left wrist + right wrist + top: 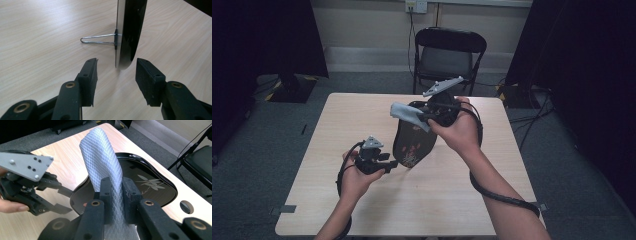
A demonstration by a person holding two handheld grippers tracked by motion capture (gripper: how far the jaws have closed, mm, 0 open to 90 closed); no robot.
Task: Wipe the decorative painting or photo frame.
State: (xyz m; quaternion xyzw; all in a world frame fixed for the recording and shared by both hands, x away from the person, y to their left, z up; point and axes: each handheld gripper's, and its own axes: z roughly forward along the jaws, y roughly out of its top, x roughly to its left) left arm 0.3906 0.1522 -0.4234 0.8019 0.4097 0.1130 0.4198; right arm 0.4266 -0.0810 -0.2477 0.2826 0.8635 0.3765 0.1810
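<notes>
Our right tongs (115, 192) pinch the cloth (100, 157); left tongs (116, 75) gape around the upright tray (412, 142) — unclamped, wiping could topple it.

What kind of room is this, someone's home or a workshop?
Probably a lab or studio set up for recording, not a home: a bare wooden table on grey carpet, dark curtains at both sides, one folding chair, and cables trailing to a wall socket.
</notes>
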